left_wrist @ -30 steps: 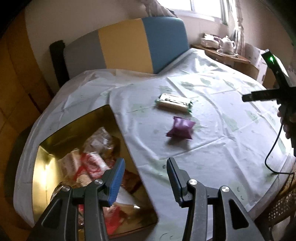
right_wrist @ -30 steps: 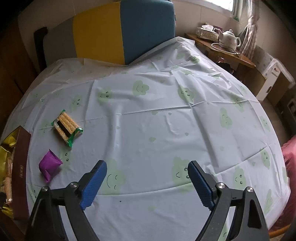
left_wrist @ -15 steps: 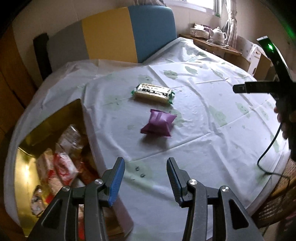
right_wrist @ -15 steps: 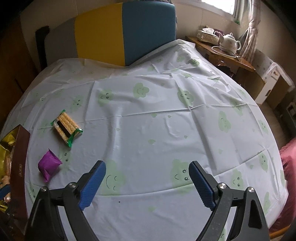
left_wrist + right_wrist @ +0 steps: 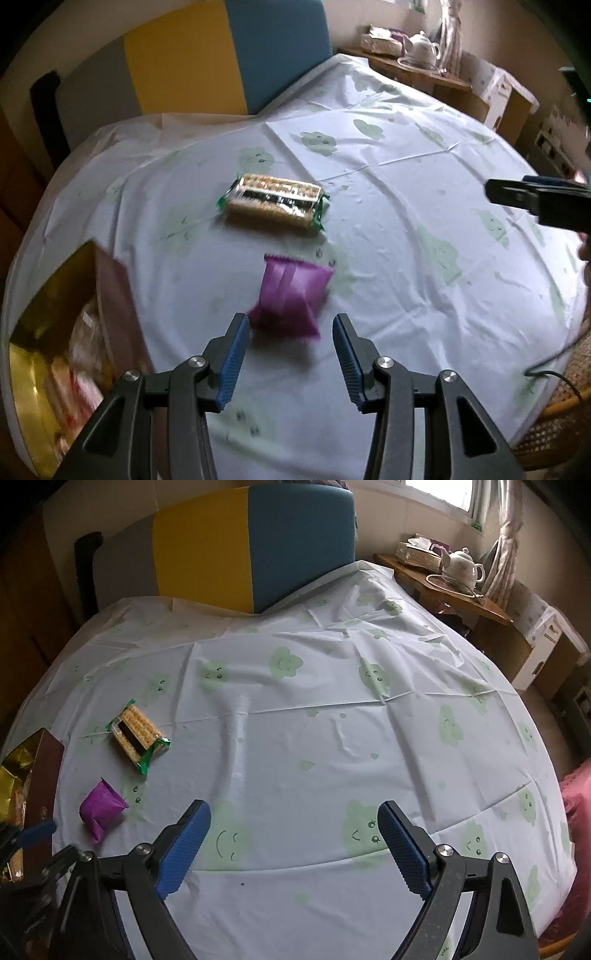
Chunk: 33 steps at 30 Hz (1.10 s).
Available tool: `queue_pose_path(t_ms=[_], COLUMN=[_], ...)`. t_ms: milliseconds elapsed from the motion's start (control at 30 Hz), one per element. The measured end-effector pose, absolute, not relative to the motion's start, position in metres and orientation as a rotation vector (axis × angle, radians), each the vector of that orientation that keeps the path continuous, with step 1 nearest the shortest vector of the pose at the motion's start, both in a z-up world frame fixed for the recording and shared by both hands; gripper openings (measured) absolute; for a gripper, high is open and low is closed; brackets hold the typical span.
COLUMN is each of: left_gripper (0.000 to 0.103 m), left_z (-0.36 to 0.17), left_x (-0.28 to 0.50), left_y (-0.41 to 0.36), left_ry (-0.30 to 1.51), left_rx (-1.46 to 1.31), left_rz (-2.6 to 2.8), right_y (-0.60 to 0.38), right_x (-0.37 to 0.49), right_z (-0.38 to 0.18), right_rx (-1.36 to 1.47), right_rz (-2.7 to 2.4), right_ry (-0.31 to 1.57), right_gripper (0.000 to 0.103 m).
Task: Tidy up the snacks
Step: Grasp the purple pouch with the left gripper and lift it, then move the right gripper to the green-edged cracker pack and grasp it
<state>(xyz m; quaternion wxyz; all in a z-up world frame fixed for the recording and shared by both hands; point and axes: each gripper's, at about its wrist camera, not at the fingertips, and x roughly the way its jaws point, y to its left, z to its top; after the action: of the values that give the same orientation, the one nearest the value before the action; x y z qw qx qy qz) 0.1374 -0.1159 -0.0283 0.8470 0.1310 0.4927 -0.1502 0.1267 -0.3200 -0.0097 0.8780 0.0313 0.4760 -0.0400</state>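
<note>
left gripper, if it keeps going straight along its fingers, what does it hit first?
Most likely the purple snack pouch: it lies on the tablecloth just ahead of the open left gripper, roughly centred between its fingertips. Depth is uncertain; the cracker pack sits farther on.

Bare tablecloth point(image 5: 332, 746) open ahead, purple packet point(image 5: 291, 301) before left claw point(image 5: 290, 363), box wall point(image 5: 118, 302) crowding left

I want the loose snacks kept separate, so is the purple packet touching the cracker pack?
Apart. In the right wrist view the purple packet lies nearer than the cracker pack, with bare tablecloth plainly showing between them; the left wrist view shows the same gap.
</note>
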Motion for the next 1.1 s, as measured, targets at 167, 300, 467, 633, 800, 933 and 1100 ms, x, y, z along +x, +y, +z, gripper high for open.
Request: queue_pose_path(t_ms=[167, 300, 467, 633, 800, 933, 1100], left_gripper=[0.048, 0.048, 0.044, 0.042, 0.043, 0.043, 0.043], left_z=[-0.047, -0.059, -0.066, -0.065, -0.067, -0.073, -0.074], left_x=[0.160, 0.170, 0.175, 0.139, 0.085, 0.059, 0.059], left_y=[-0.125, -0.130, -0.127, -0.127, -0.136, -0.132, -0.122], left_ry=[1.078, 1.082, 1.093, 1.049, 0.951, 0.842, 0.826], left_rx=[0.346, 0.380, 0.288, 0.259, 0.315, 0.308, 0.236], left_rz=[-0.320, -0.342, -0.357, -0.351, -0.362, -0.341, -0.359], right_y=[-0.319, -0.319, -0.317, -0.316, -0.315, -0.312, -0.306], right_x=[0.127, 0.128, 0.129, 0.130, 0.129, 0.129, 0.129], right_z=[-0.008, -0.007, -0.007, -0.009, -0.011, -0.015, -0.020], right_rx=[0.070, 0.077, 0.066, 0.045, 0.027, 0.002, -0.041], right_rz=[-0.076, -0.072, -0.068, -0.070, -0.075, -0.080, -0.091], right_ry=[0.989, 0.986, 0.984, 0.985, 0.993, 1.005, 1.022], right_gripper=[0.093, 0.093, 0.093, 0.093, 0.093, 0.093, 0.093])
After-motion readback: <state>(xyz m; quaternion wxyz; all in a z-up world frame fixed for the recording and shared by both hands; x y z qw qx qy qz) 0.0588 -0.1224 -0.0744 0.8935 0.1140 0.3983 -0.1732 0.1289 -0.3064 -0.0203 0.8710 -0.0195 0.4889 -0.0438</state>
